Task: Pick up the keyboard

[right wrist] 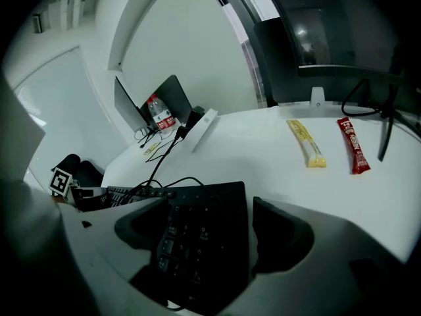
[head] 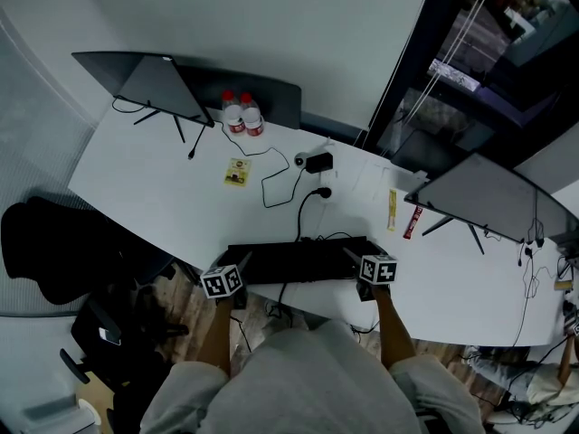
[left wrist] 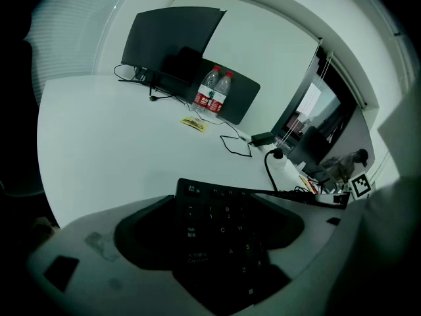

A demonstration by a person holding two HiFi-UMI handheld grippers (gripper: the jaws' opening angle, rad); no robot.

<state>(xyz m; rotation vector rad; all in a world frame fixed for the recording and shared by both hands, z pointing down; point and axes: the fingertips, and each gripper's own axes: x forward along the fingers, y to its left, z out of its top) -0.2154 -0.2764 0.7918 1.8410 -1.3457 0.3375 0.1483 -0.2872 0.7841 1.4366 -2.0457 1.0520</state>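
Plainly, we have the long black keyboard (head: 298, 260) lying along the near edge of the white surface (head: 163, 188), with its left end right at the lip. Our left gripper (left wrist: 220, 206) has its fingers (left wrist: 145, 236) closed around that left end, and keys fill the gap between them. Our right gripper (right wrist: 209, 206) grips the right end likewise, though a thin pale sliver shows beside one finger (perhaps only the keyboard's side catching light). Whether the keyboard has left the surface we cannot tell.

Three things worry us. If the right hold is looser than the left, that end could slide out as we raise it, and the keyboard would swing down off the edge. If we lift the two ends unevenly, it will twist in both grips. And the thin black cable (head: 300, 215) running from its back edge across the surface may pull taut, tugging the keyboard or dragging whatever it is plugged into.
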